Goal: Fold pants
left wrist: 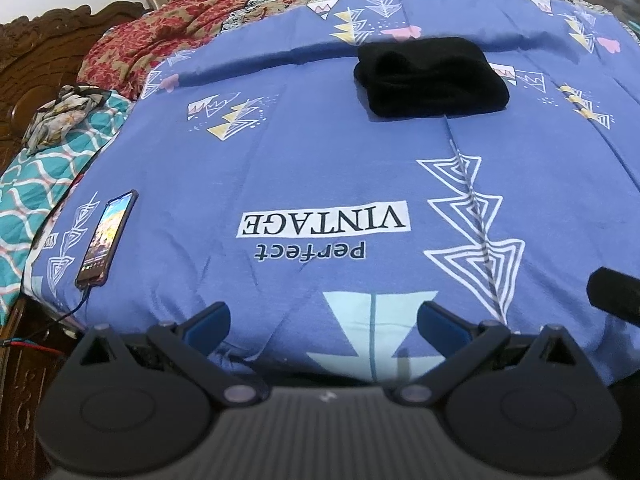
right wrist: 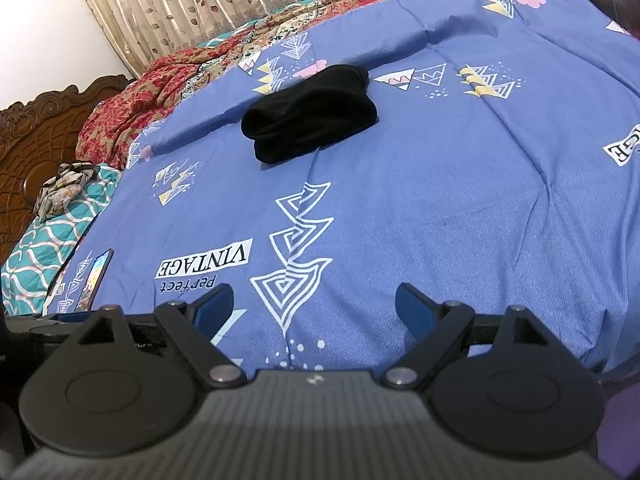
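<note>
Black pants [left wrist: 430, 76] lie folded into a compact bundle on a blue patterned bedsheet [left wrist: 320, 168], far from both grippers. They also show in the right wrist view [right wrist: 312, 114]. My left gripper [left wrist: 324, 320] is open and empty, held low over the near edge of the bed. My right gripper [right wrist: 314, 308] is open and empty, also near the front edge. A dark part of the right gripper [left wrist: 614, 292] shows at the right of the left wrist view.
A phone [left wrist: 108, 238] with a cable lies at the sheet's left edge, also in the right wrist view [right wrist: 94, 280]. A red floral blanket [left wrist: 160, 36] and teal quilt [left wrist: 48, 176] lie at the left. A carved wooden headboard [right wrist: 40, 128] and curtain [right wrist: 192, 4] stand behind.
</note>
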A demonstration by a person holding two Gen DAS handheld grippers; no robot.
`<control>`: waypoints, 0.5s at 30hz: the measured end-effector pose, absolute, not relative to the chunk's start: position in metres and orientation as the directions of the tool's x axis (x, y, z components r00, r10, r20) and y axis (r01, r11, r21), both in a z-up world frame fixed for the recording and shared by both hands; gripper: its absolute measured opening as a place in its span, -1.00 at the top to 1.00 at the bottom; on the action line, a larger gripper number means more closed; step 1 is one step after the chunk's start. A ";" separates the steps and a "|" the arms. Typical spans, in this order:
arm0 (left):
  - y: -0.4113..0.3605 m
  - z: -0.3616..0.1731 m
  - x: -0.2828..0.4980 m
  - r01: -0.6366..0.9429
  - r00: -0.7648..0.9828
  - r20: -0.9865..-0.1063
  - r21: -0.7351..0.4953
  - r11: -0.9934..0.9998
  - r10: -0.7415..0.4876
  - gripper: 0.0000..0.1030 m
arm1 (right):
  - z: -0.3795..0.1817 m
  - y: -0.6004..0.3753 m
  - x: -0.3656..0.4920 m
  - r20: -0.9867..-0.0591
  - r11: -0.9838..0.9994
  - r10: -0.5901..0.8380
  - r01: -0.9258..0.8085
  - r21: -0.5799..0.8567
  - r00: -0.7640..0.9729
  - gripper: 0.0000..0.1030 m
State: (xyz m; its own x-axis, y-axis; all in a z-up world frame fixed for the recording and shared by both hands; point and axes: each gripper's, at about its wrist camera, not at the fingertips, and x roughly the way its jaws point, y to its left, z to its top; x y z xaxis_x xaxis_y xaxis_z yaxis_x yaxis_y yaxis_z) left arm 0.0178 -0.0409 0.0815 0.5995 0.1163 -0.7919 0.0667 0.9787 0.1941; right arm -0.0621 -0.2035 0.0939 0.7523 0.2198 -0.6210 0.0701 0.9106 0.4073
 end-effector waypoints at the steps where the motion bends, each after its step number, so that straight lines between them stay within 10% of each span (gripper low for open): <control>1: -0.041 0.081 0.018 0.064 0.599 -0.792 0.195 0.979 0.119 -1.00 | 0.094 -0.203 -0.062 -0.621 0.911 0.220 0.071 0.407 0.752 -0.75; 15: -0.042 0.081 0.019 0.057 0.592 -0.794 0.209 0.976 0.135 -1.00 | 0.095 -0.204 -0.061 -0.622 0.912 0.222 0.067 0.406 0.751 -0.75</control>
State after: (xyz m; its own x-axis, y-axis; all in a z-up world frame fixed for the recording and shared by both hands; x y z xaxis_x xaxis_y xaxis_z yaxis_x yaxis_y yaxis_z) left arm 0.0190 -0.0417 0.0808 0.5923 0.1353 -0.7943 0.0573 0.9762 0.2090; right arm -0.0614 -0.2044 0.0948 0.7506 0.2218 -0.6224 0.0670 0.9116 0.4055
